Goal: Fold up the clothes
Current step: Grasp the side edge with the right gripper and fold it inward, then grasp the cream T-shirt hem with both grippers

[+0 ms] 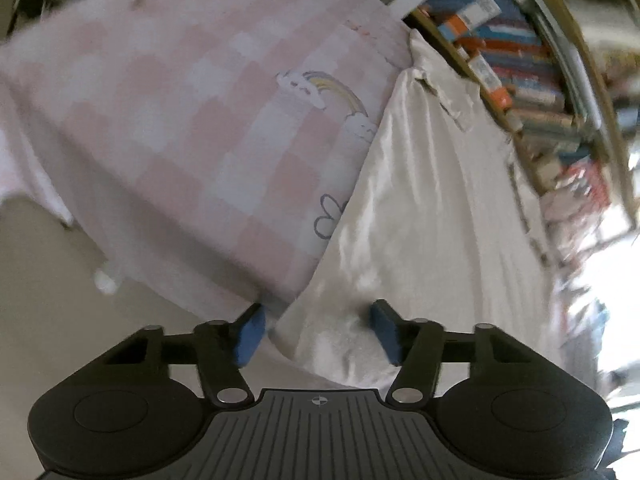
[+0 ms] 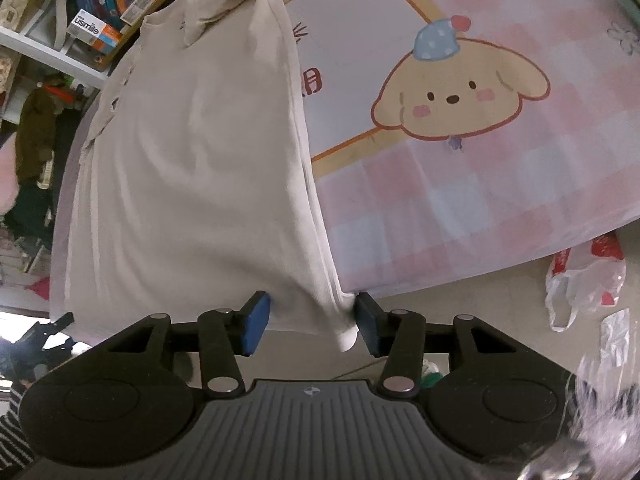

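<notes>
both grippers spread wide — garment between.

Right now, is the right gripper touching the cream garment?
Touching. The right wrist view shows the cream garment's bunched corner pressed against one blue pad of the right gripper, whose jaws are open.

A pink checked bedsheet with a cartoon puppy filled the right of the right wrist view. Shelves of books sat at upper right of the left wrist view. A plastic bag lay on the floor at lower right.
</notes>
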A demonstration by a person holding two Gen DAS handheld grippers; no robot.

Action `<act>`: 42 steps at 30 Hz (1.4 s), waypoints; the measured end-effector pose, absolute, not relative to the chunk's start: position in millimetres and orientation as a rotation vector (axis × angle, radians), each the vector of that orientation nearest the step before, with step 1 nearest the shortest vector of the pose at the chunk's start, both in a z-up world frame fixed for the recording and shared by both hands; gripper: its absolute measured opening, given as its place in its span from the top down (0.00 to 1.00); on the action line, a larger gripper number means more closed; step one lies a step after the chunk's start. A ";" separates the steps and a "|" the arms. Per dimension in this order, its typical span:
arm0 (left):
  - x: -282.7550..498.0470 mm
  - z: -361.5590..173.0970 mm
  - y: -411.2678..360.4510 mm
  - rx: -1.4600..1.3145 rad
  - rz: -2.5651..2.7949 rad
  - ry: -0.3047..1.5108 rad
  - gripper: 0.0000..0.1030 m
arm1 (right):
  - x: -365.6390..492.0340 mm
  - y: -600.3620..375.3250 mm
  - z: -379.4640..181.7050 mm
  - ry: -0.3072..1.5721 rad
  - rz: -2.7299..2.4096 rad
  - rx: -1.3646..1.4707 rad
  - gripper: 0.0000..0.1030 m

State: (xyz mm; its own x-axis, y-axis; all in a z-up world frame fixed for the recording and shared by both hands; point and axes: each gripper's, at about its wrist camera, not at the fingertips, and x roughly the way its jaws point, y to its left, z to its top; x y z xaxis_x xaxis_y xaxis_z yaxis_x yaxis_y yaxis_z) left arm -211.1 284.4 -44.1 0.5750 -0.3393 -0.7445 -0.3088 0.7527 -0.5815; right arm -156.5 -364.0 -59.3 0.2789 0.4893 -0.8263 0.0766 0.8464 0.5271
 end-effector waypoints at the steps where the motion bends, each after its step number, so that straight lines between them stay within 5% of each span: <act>1: -212.2 -45.0 285.7 -0.766 -0.031 0.981 0.55 | -157.1 -364.9 -59.2 1.270 0.304 0.525 0.59; 2: -213.4 -45.8 287.0 -0.782 -0.042 0.978 0.62 | -157.8 -365.8 -58.9 1.267 0.315 0.525 0.63; 4: -215.7 -47.6 289.5 -0.814 -0.064 0.973 0.76 | -160.4 -366.8 -55.2 1.255 0.348 0.516 0.86; 6: -216.8 -47.7 289.7 -0.821 -0.080 0.974 0.93 | -163.6 -364.7 -49.4 1.238 0.370 0.470 0.90; 15: -216.3 -41.1 280.8 -0.744 -0.119 1.005 0.94 | -166.1 -360.8 -41.6 1.217 0.358 0.357 0.90; 19: -216.0 -38.1 276.9 -0.710 -0.137 1.018 0.94 | -162.2 -357.5 -45.6 1.219 0.363 0.356 0.74; 24: -215.8 -39.0 274.9 -0.701 -0.133 1.027 0.94 | -160.3 -350.0 -52.8 1.219 0.377 0.351 0.71; 26: -215.4 -39.7 274.4 -0.701 -0.124 1.027 0.94 | -161.0 -348.9 -57.3 1.222 0.378 0.350 0.72; 28: -215.4 -40.0 274.1 -0.690 -0.114 1.021 0.94 | -162.7 -349.9 -59.0 1.210 0.382 0.355 0.90; 42: -252.1 -32.7 272.9 -0.702 -0.146 1.020 0.95 | -202.2 -375.9 -24.2 1.134 0.379 0.422 0.93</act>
